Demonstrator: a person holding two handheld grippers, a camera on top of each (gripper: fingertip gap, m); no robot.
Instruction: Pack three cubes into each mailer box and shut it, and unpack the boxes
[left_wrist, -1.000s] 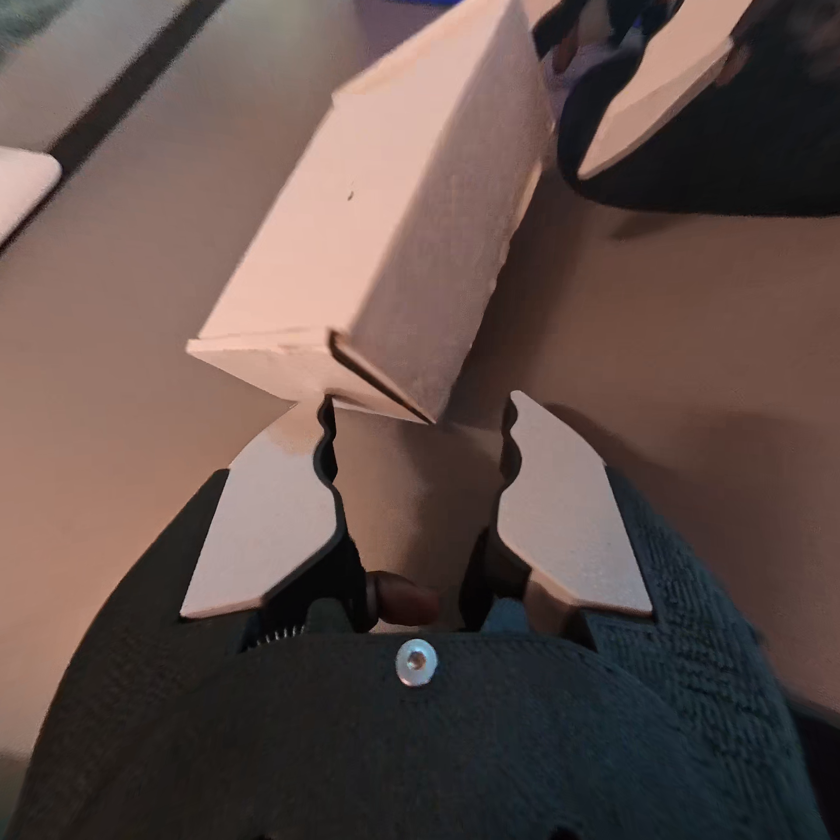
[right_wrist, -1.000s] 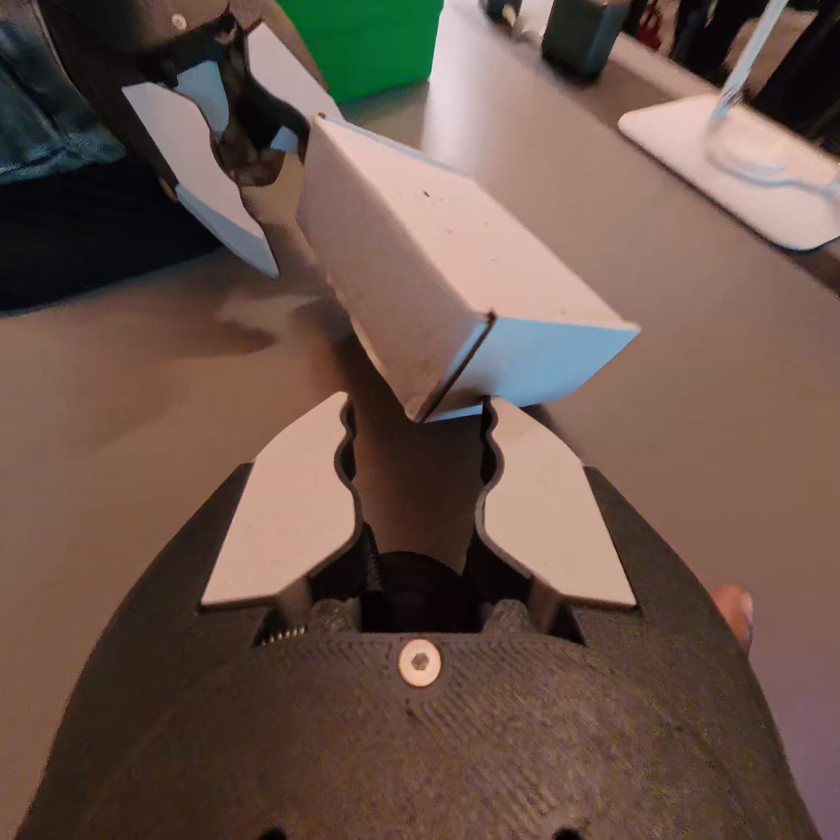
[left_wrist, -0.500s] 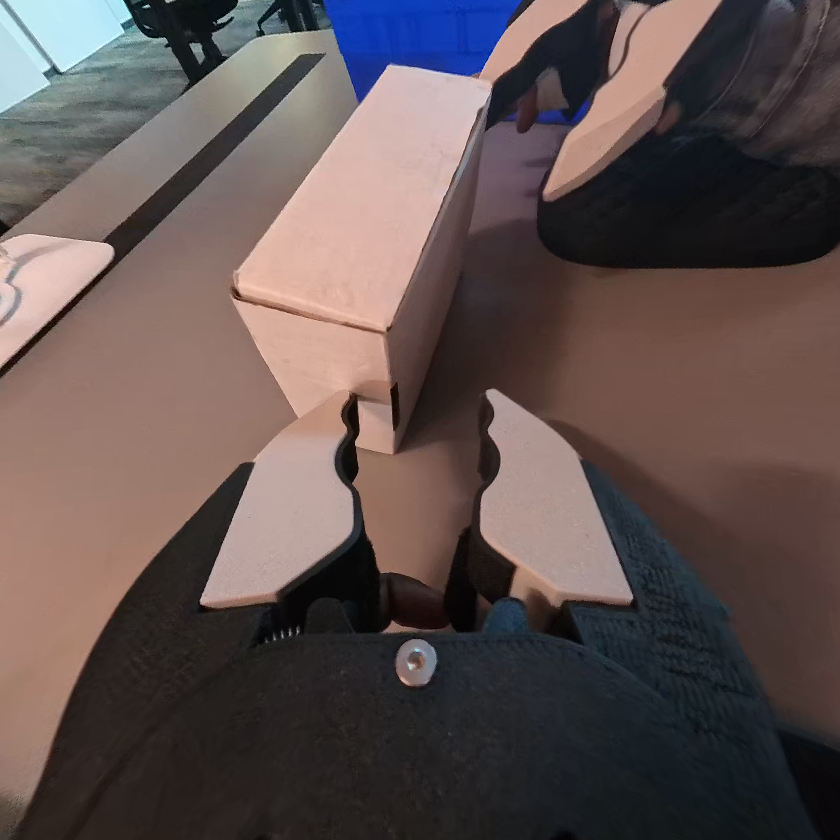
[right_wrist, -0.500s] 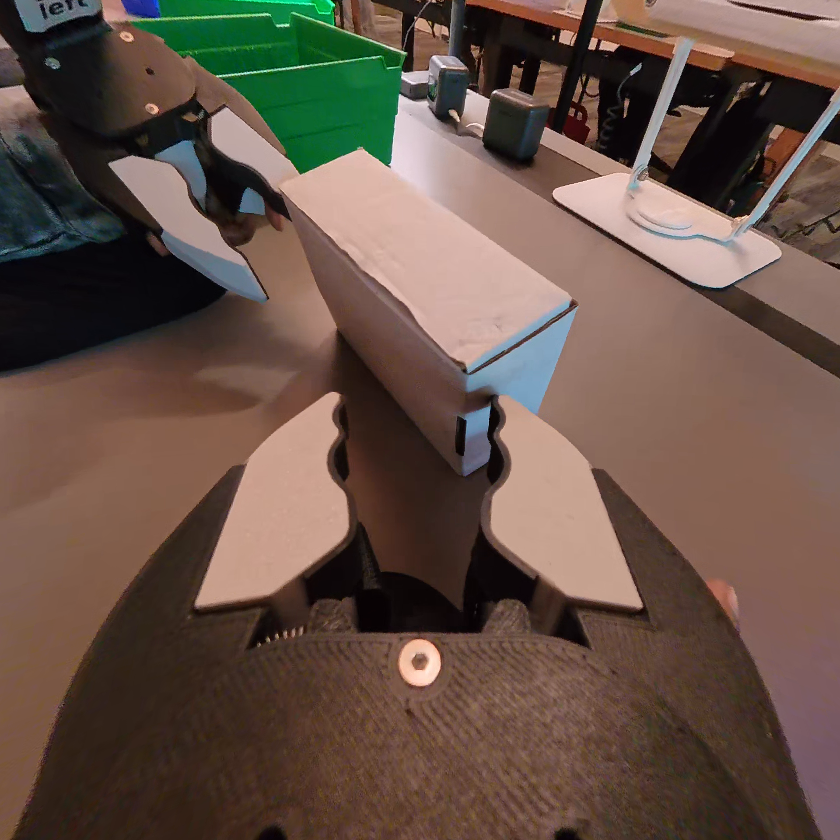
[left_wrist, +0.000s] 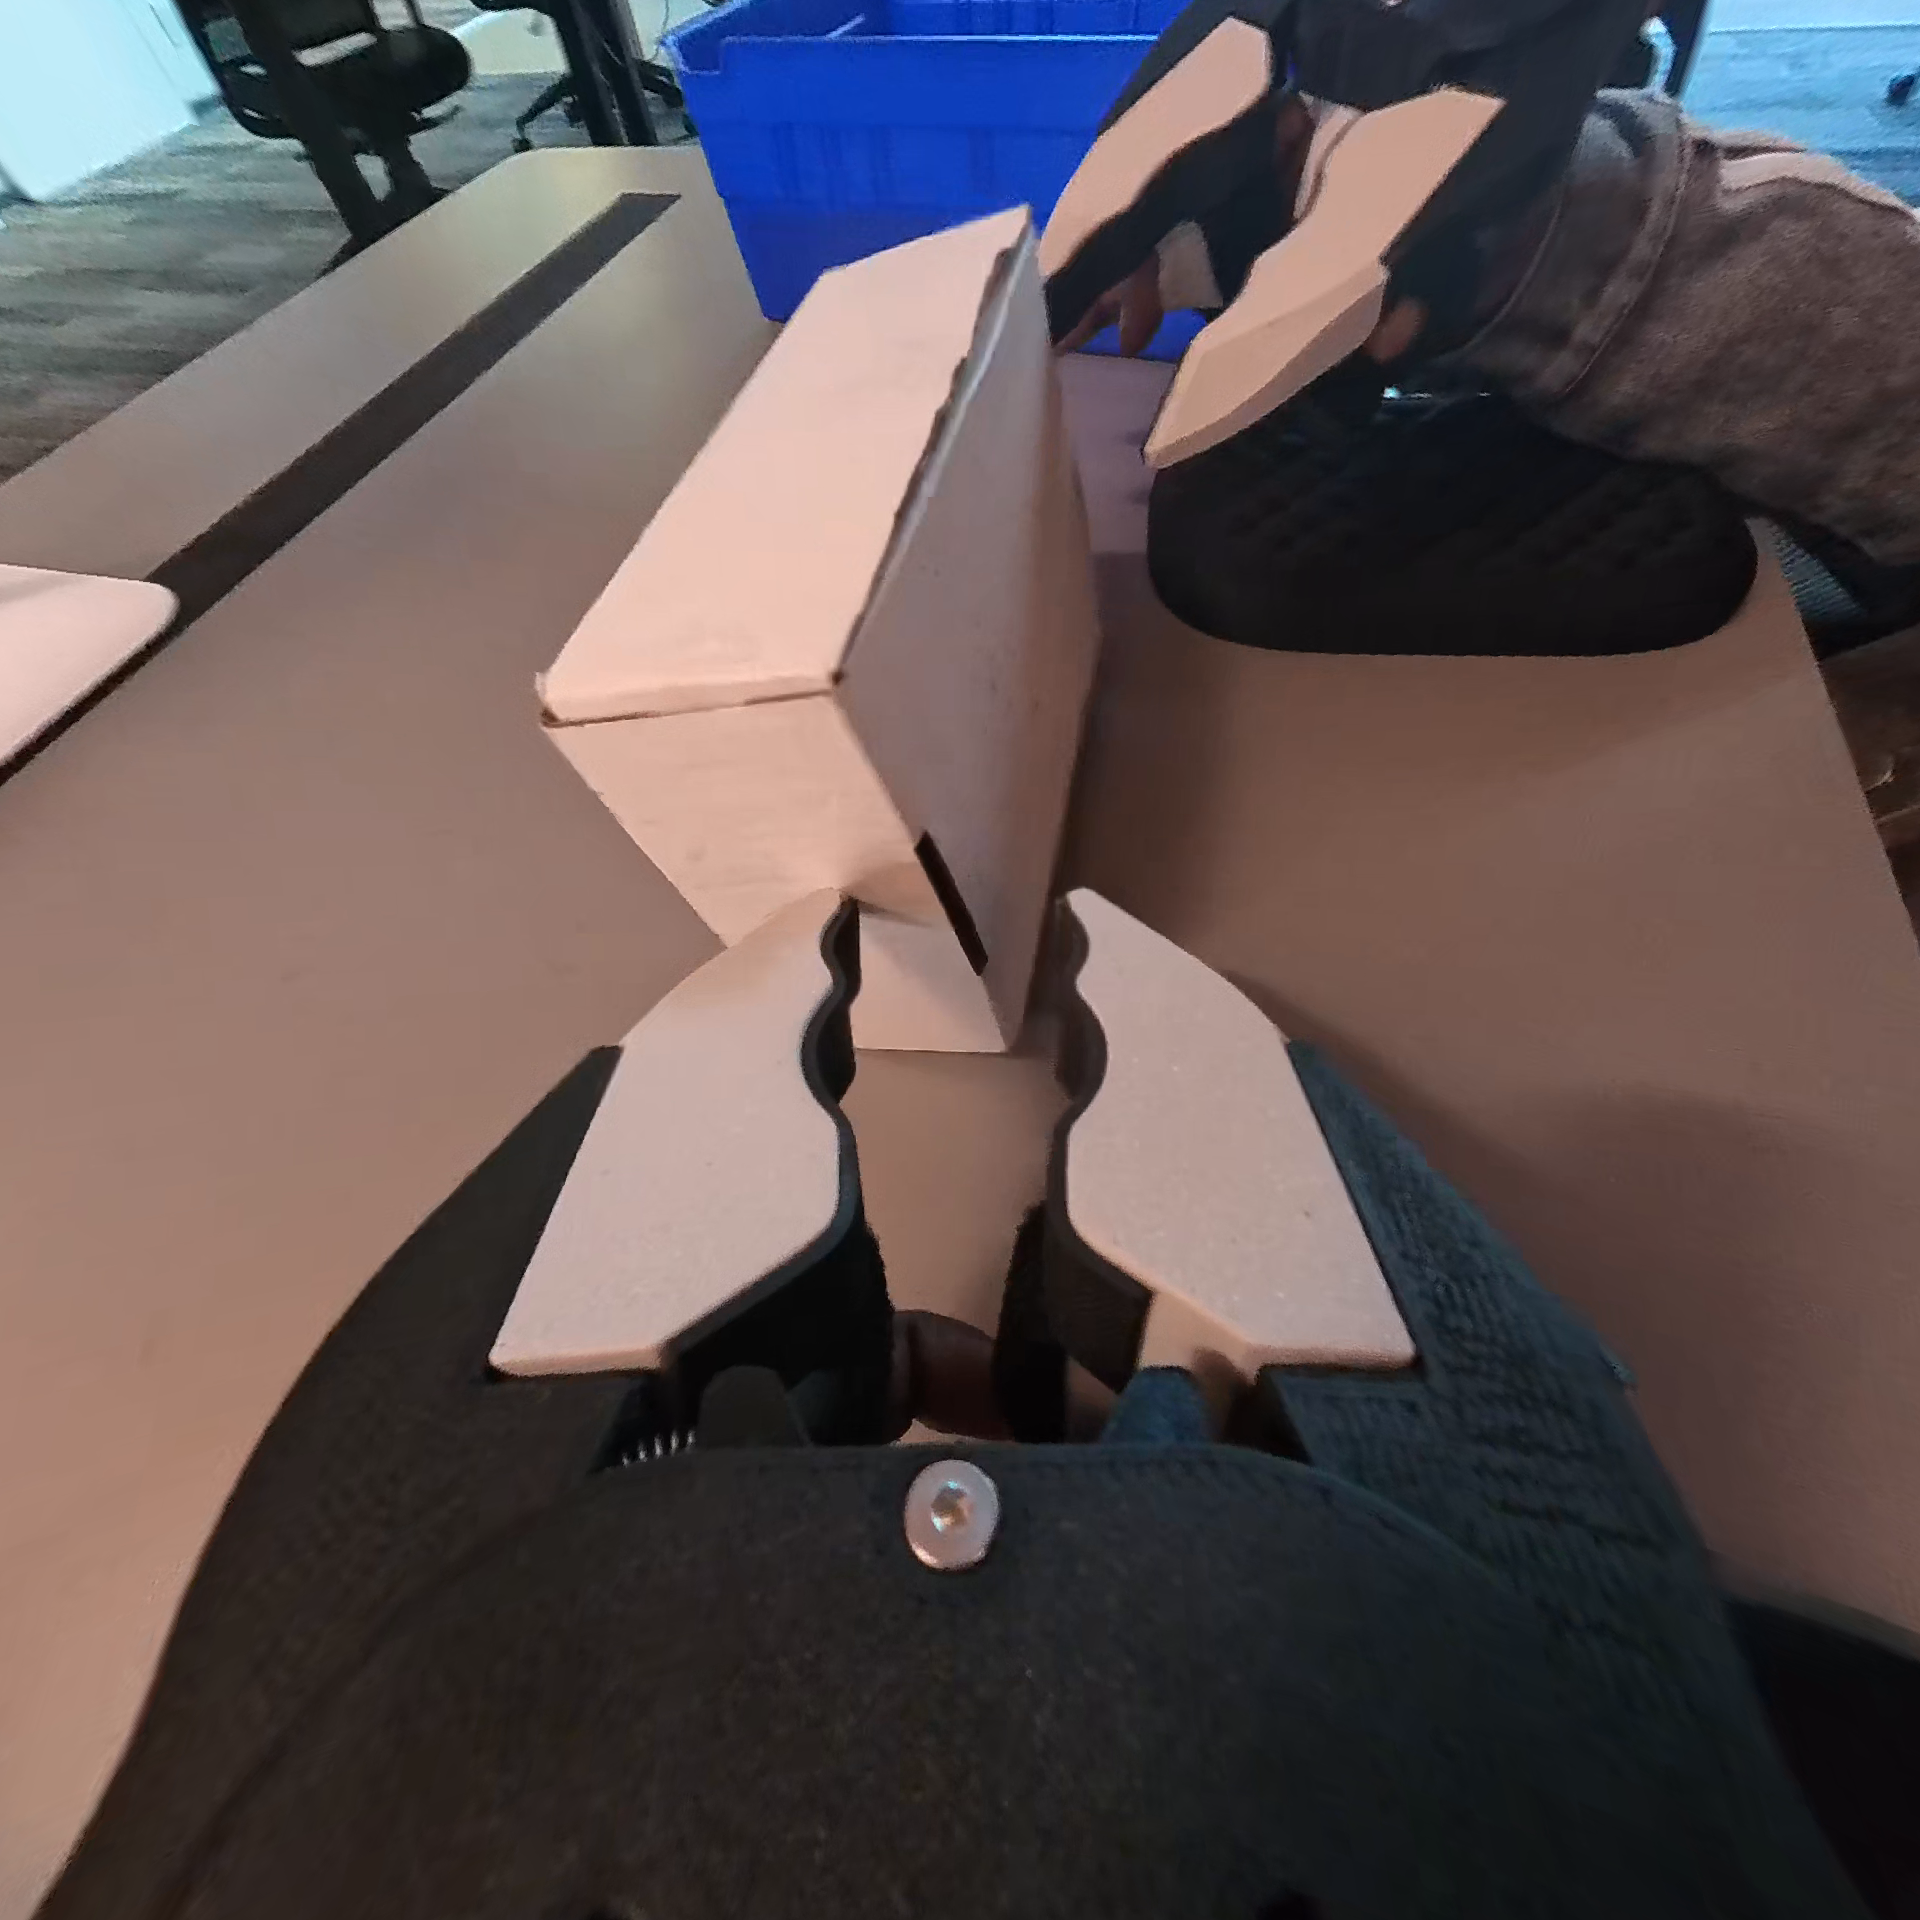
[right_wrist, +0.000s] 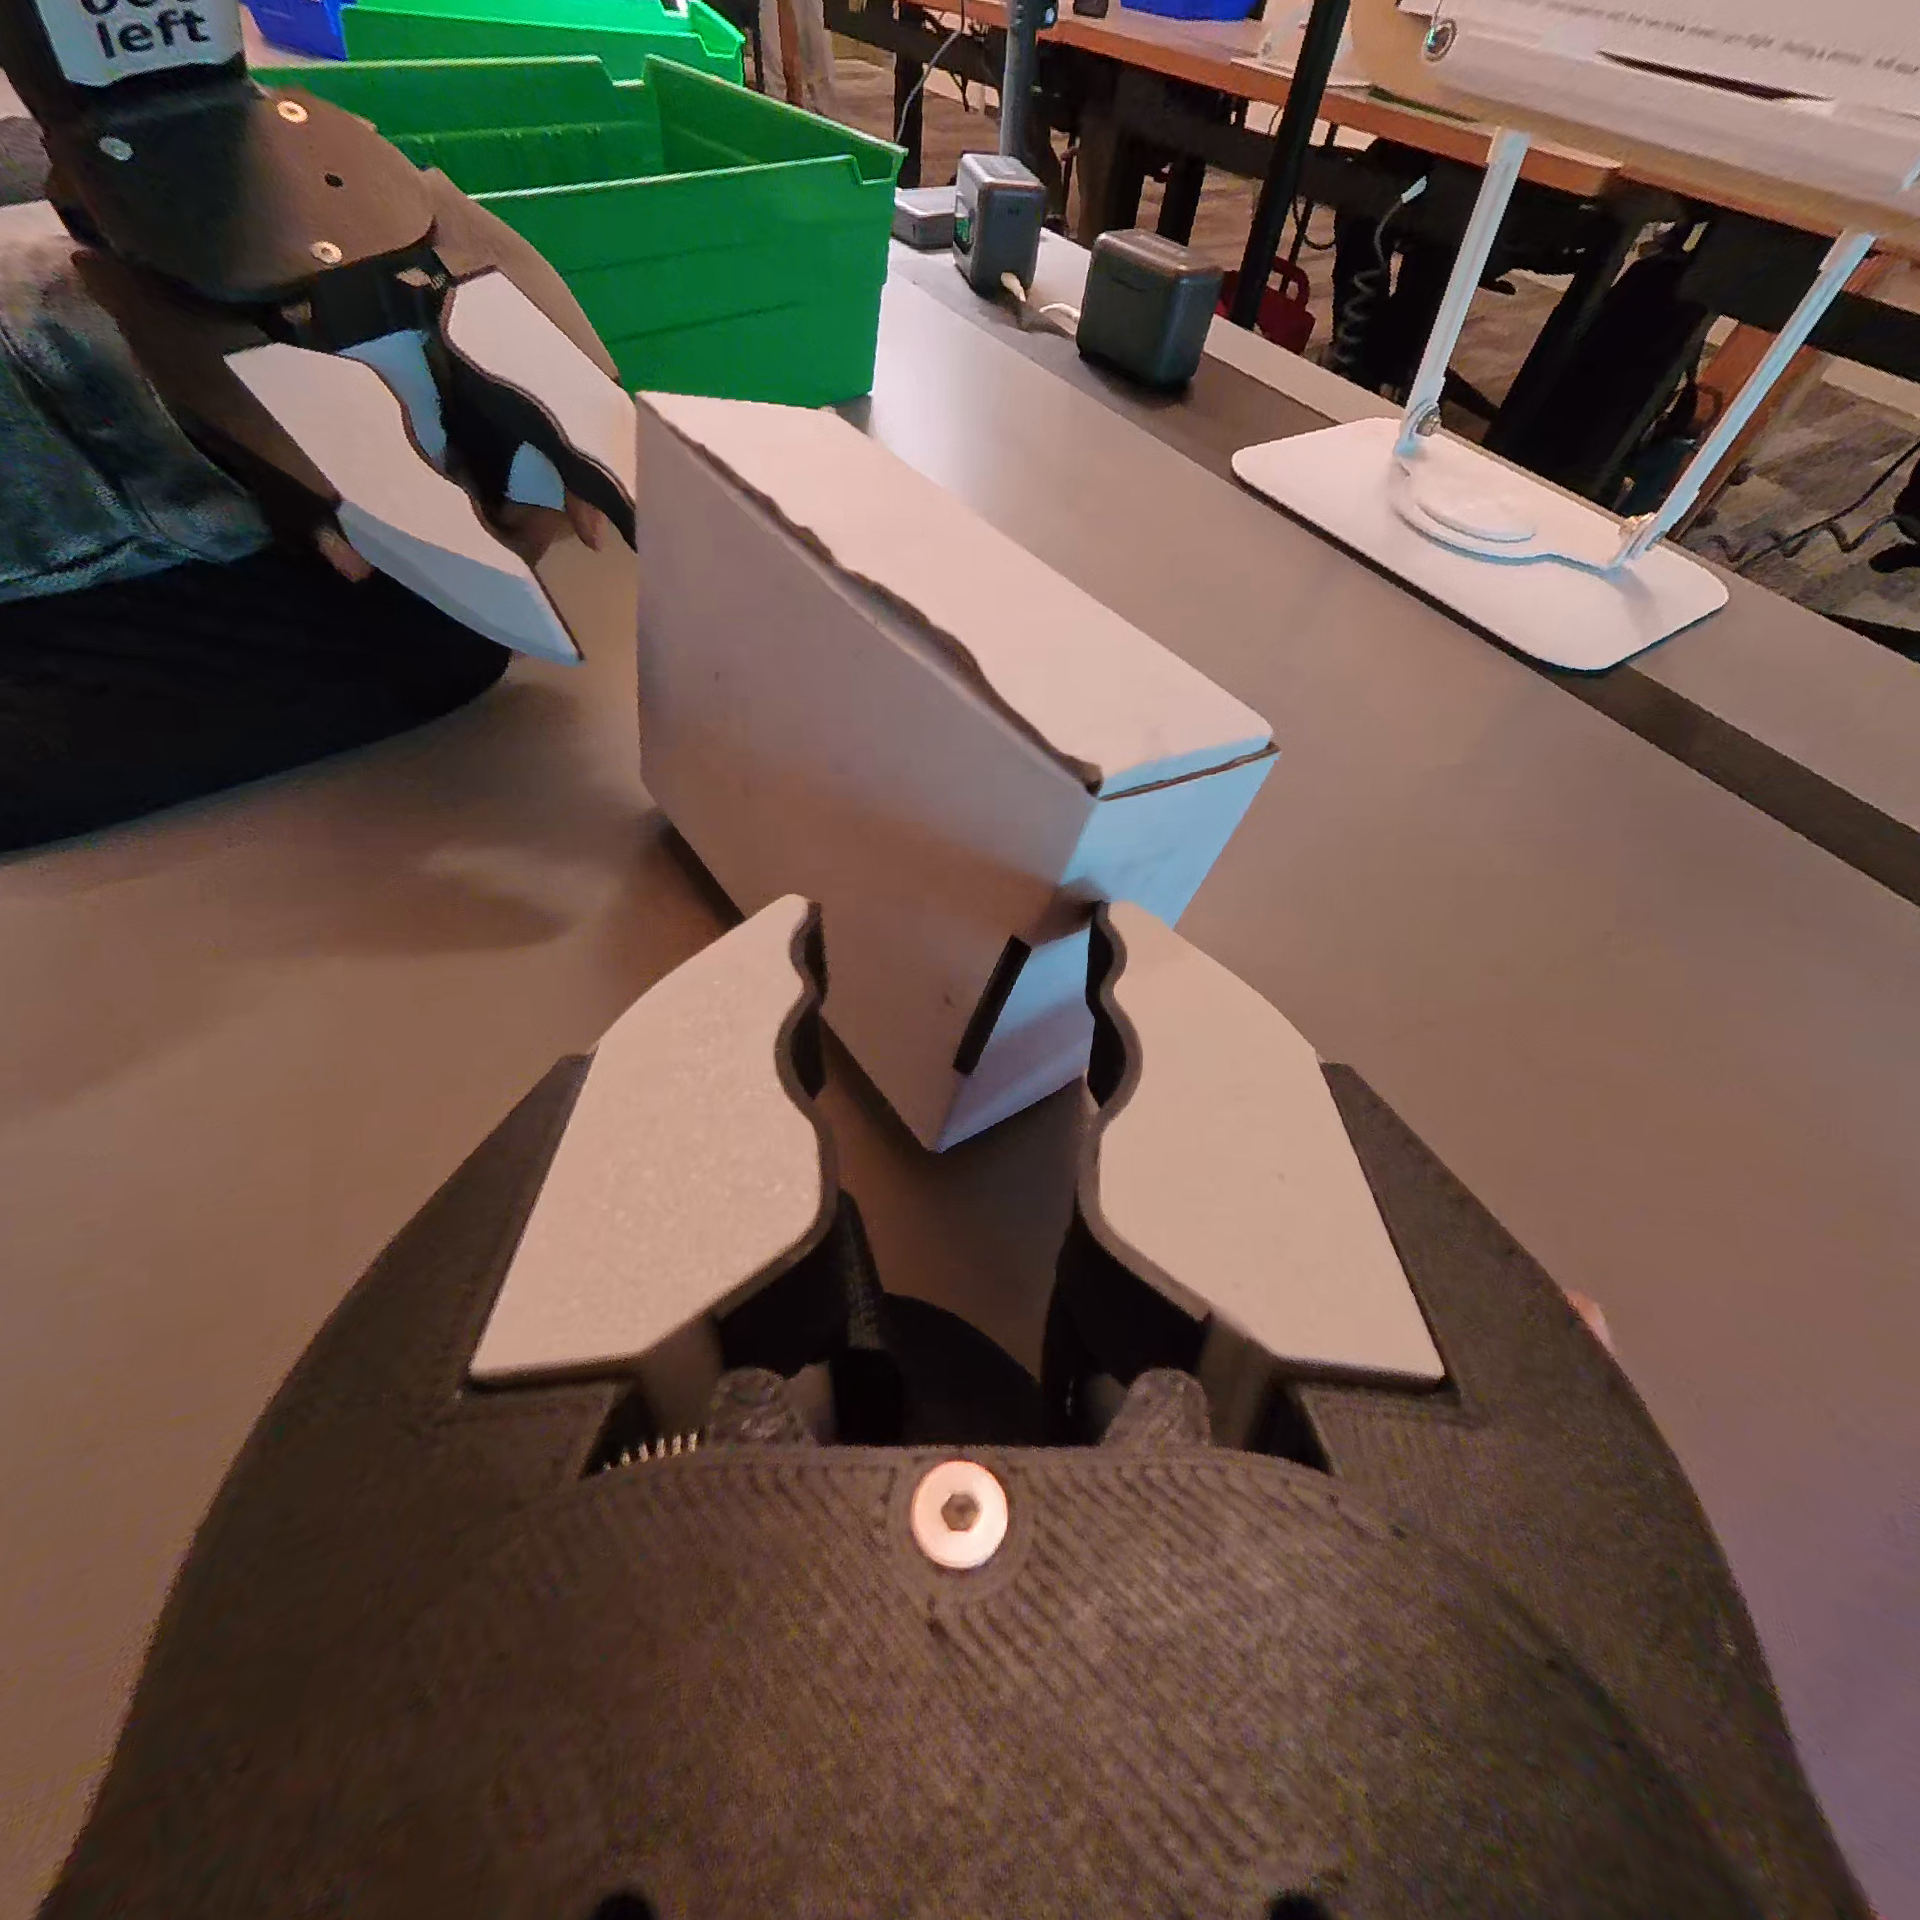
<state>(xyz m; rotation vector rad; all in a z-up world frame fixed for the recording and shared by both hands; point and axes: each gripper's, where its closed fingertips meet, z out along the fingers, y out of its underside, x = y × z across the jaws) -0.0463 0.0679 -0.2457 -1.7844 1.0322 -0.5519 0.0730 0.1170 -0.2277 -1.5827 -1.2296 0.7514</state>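
A closed white cardboard mailer box (left_wrist: 831, 540) lies between my two grippers, tilted about its long axis with its lower edge close to the brown table (left_wrist: 312, 935). My left gripper (left_wrist: 956, 925) is shut on the near bottom corner of one end. My right gripper (right_wrist: 951, 925) is shut on the bottom corner of the other end of the box (right_wrist: 831, 707). Each gripper also shows at the far end in the other view: the right one in the left wrist view (left_wrist: 1101, 364), the left one in the right wrist view (right_wrist: 603, 582). No cubes are in view.
A blue bin (left_wrist: 935, 156) stands behind the box in the left wrist view. Green bins (right_wrist: 675, 208), two small dark devices (right_wrist: 1143, 301) and a white stand base (right_wrist: 1475, 540) sit along the far side. A person's sleeve (left_wrist: 1714, 312) lies at the table edge.
The box has rolled about its long axis from steeply tilted to nearly upright, and now leans again. Both grippers have moved in around its end corners, and their fingers have narrowed.
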